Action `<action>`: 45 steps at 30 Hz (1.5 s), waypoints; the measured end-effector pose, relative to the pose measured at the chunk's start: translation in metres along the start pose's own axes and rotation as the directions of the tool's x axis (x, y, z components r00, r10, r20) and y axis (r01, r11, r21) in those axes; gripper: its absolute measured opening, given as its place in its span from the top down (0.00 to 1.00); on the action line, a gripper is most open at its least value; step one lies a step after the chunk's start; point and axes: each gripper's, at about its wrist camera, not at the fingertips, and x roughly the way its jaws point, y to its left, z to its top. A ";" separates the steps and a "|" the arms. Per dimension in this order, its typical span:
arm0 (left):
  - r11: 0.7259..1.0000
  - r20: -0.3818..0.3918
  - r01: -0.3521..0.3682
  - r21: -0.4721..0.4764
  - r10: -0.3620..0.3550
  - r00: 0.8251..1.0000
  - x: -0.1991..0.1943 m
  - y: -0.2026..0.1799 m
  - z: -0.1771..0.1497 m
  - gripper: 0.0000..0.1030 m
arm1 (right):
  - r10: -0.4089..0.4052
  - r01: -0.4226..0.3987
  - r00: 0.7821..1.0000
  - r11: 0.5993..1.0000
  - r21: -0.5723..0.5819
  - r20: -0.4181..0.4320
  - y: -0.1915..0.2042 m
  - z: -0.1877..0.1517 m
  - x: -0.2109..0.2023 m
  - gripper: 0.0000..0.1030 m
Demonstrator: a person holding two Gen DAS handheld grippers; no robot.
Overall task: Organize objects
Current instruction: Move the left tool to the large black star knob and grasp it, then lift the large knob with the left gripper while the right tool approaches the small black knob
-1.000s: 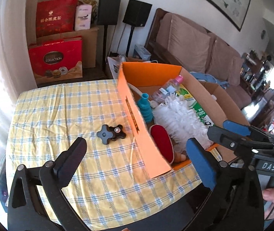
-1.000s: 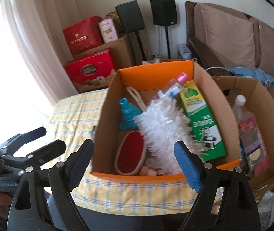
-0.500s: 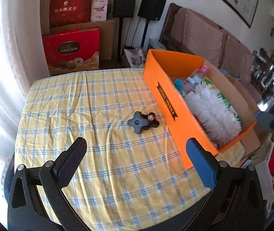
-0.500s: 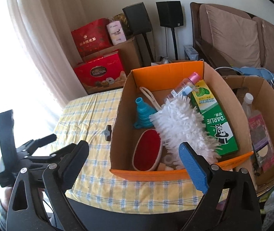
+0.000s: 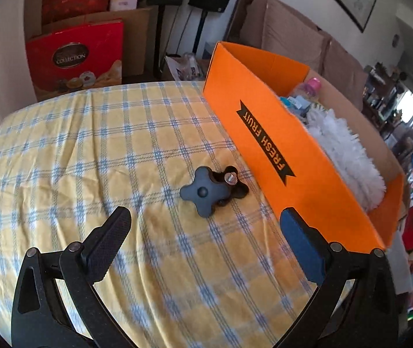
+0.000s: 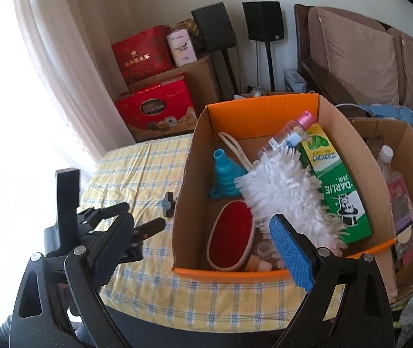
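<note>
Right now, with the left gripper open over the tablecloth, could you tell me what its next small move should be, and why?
Probably ease the left gripper forward and down until its open jaws straddle the black knob. It is the only loose item on the checked tablecloth, lying just ahead of the fingers, beside the orange box that already holds the other items. Nothing is between the jaws.

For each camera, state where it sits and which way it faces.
Left wrist: on the left gripper, angled down at the black knob on the checked tablecloth; both fingers show, open.
Right wrist: on the right gripper, facing into the orange box; its open fingers and the left gripper show.
Shared: knob, box, tablecloth.
</note>
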 end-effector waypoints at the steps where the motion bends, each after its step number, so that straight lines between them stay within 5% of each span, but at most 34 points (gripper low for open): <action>1: 1.000 0.002 -0.002 0.010 0.002 1.000 0.003 -0.001 0.002 0.01 | -0.003 0.003 1.000 1.000 -0.004 0.001 0.000 0.001 0.001 0.07; 11: 0.994 -0.025 -0.003 0.109 0.006 1.000 0.029 -0.007 0.015 0.29 | 0.001 -0.001 1.000 1.000 -0.003 -0.022 -0.005 0.006 0.018 0.07; 19: 0.995 -0.060 0.090 0.046 -0.087 0.994 0.042 0.005 0.017 0.57 | 0.009 -0.009 0.999 1.000 0.000 -0.040 -0.005 0.005 0.023 0.07; 32: 0.996 -0.049 0.078 -0.033 -0.079 0.996 0.021 0.024 0.007 0.58 | 0.023 -0.029 0.997 0.996 -0.086 -0.077 0.015 0.021 0.033 0.07; 35: 0.996 -0.032 0.071 -0.053 -0.072 0.997 0.005 0.028 0.001 0.58 | 0.026 -0.036 0.996 0.991 -0.131 -0.082 0.026 0.031 0.036 0.15; 40: 0.994 -0.035 0.029 -0.104 -0.033 0.999 -0.021 0.038 -0.009 0.58 | 0.048 -0.072 0.991 0.977 -0.199 -0.125 0.047 0.048 0.050 0.49; 45: 0.993 -0.017 -0.005 -0.116 0.003 1.000 -0.046 0.042 -0.016 0.58 | 0.016 -0.080 0.974 0.957 -0.277 -0.226 0.072 0.058 0.083 0.59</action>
